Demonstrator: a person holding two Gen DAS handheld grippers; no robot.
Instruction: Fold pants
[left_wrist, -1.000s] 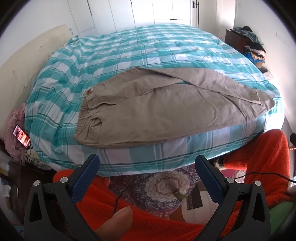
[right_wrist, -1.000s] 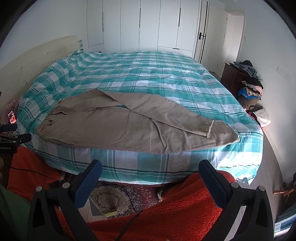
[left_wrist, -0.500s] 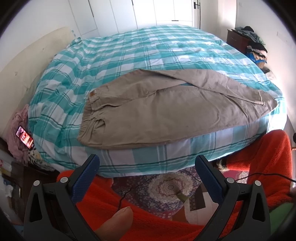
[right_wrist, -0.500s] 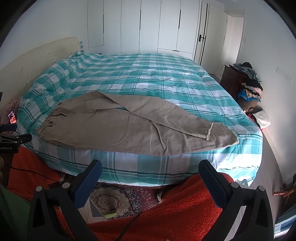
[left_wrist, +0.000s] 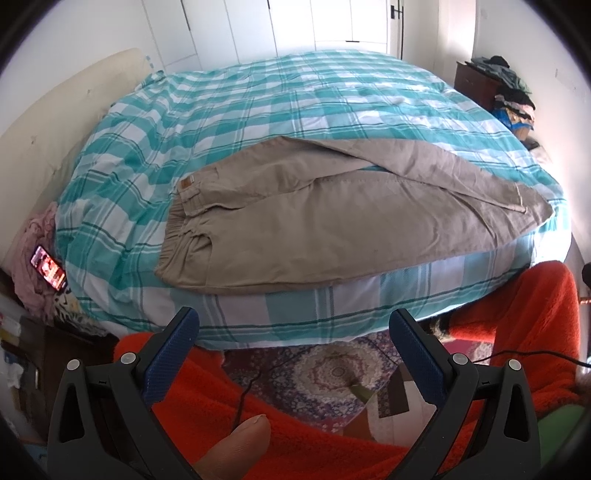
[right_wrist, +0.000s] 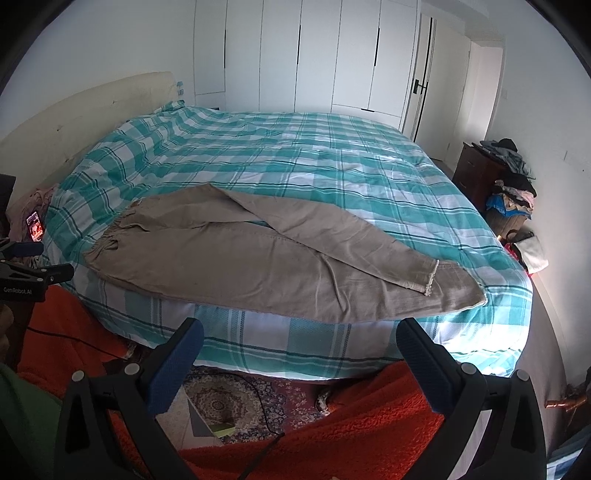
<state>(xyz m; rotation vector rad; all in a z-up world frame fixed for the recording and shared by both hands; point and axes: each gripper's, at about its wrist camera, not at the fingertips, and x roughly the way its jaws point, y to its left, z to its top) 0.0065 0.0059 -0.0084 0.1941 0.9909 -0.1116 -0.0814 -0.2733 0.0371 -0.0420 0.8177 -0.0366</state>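
Both hand-held grippers, left (left_wrist: 293, 334) and right (right_wrist: 300, 345), wide open, empty, short of pants (right_wrist: 266, 262) along bed (right_wrist: 295, 147) edge.

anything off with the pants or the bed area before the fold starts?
The pants lie flat but askew: the far leg crosses diagonally over the near one, so the hems are offset rather than stacked. A lit phone sits on the pink clothes beside the bed. Both grippers are open and clear of the fabric.
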